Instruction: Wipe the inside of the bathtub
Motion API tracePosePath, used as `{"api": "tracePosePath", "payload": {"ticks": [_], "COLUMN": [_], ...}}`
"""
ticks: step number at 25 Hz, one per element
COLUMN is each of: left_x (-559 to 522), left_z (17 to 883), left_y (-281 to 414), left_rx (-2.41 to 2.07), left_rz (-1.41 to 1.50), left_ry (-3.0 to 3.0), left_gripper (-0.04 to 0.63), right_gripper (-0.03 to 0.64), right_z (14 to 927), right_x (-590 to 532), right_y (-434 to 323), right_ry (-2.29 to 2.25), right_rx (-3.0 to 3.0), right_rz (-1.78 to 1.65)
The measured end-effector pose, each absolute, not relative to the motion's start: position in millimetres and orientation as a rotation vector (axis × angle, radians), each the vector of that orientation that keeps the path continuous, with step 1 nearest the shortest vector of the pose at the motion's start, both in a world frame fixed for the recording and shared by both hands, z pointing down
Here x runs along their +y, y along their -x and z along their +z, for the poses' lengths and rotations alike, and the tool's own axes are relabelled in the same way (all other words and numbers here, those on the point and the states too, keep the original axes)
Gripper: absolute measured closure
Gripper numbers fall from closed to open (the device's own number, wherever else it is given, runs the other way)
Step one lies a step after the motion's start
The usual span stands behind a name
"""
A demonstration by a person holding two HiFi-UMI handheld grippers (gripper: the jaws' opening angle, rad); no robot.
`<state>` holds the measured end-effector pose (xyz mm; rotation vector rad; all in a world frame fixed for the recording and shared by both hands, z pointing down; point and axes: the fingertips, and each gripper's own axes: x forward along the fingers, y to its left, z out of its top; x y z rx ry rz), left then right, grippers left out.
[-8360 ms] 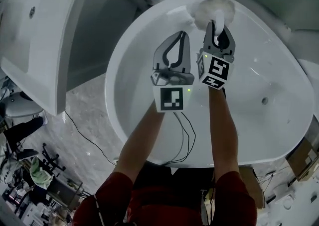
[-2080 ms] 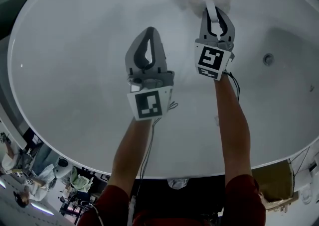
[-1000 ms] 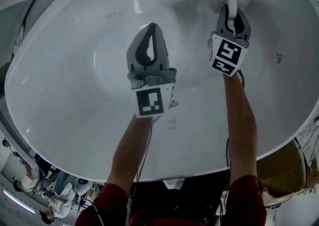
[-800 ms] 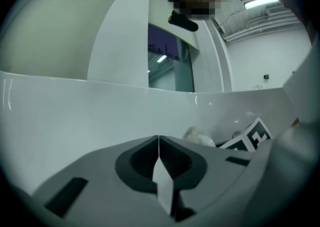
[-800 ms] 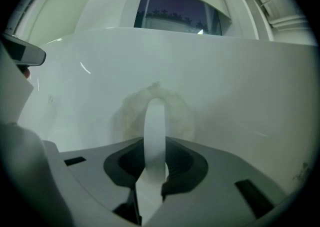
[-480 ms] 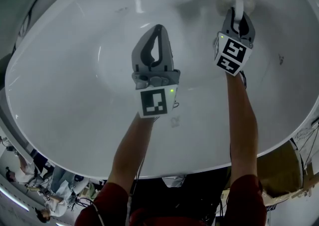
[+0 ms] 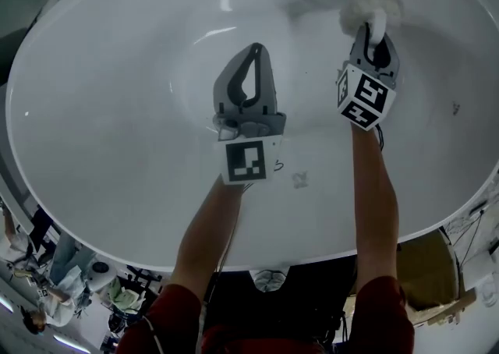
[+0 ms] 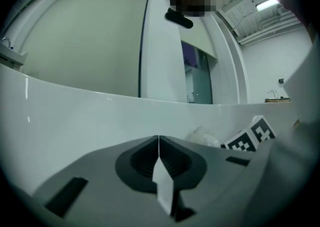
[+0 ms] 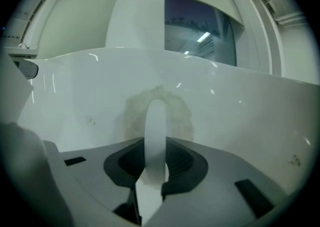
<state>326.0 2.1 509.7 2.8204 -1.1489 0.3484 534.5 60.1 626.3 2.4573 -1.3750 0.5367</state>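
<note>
The white bathtub (image 7: pixel 109 111) fills the head view. My right gripper (image 7: pixel 376 33) is shut on the white loop handle (image 9: pixel 155 126) of a fluffy scrubber (image 7: pixel 366 3). The scrubber's pale head (image 9: pixel 132 113) is pressed flat against the tub's far inner wall. My left gripper (image 7: pixel 253 52) hovers over the middle of the tub, left of the right one, shut with nothing between its jaws. In the left gripper view the closed tips (image 8: pixel 158 138) point at the far wall, with the scrubber (image 8: pixel 202 135) just to their right.
A small round fitting (image 7: pixel 456 108) sits in the tub wall at the right. Faint marks (image 7: pixel 300 179) show on the near slope. Beyond the near rim are people and gear (image 7: pixel 47 282) at lower left and a cardboard box (image 7: pixel 425 267) at lower right.
The right gripper has slid the scrubber a little along the far wall. The left gripper has stayed shut over the middle. My head view has shifted over the tub.
</note>
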Motion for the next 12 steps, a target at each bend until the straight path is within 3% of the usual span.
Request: {"api": "tracePosePath", "payload": {"ticks": [7,12], "left_x": [-46,-60], "left_z": [495,488], "left_y": [-143,-80], "left_rx": [-1.346,-1.473], "left_rz": [0.354,0.354], "left_ry": [-2.744,-2.652], "left_gripper": [0.578,0.579], "right_gripper": [0.526,0.525], "right_z": [617,610], "right_x": [-17,-49], "right_y": [-347,-276], "right_ry": [-2.352,-2.266], "right_rx": [-1.556,-1.671], "right_rz": [0.537,0.545]}}
